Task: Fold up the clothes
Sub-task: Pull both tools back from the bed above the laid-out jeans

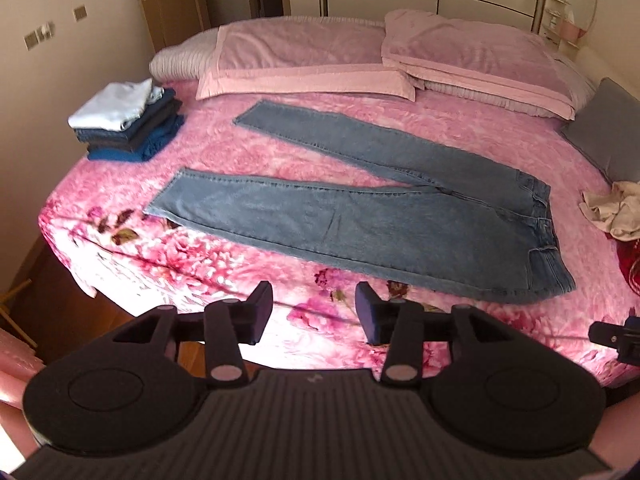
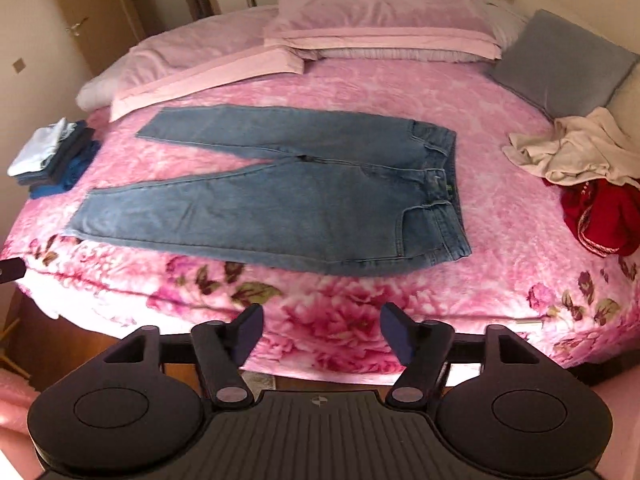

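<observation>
Both pairs of fingers, left [image 1: 314, 312] and right [image 2: 322, 334], are hanging parted and empty above the bed's [image 2: 500, 240] near edge. Beyond them the jeans [image 2: 280, 200] are lying flat, legs splayed, apparently ready for folding, while a folded stack [image 1: 128, 122] is waiting beside them.

We see a bed [image 1: 248, 280] under a pink floral blanket. On it lie spread blue jeans [image 1: 360, 216], a stack of folded clothes [image 1: 128, 124], pink pillows [image 1: 304, 60], a grey cushion [image 1: 608, 136], a crumpled cream garment [image 2: 576, 148] and a red one [image 2: 600, 216].
</observation>
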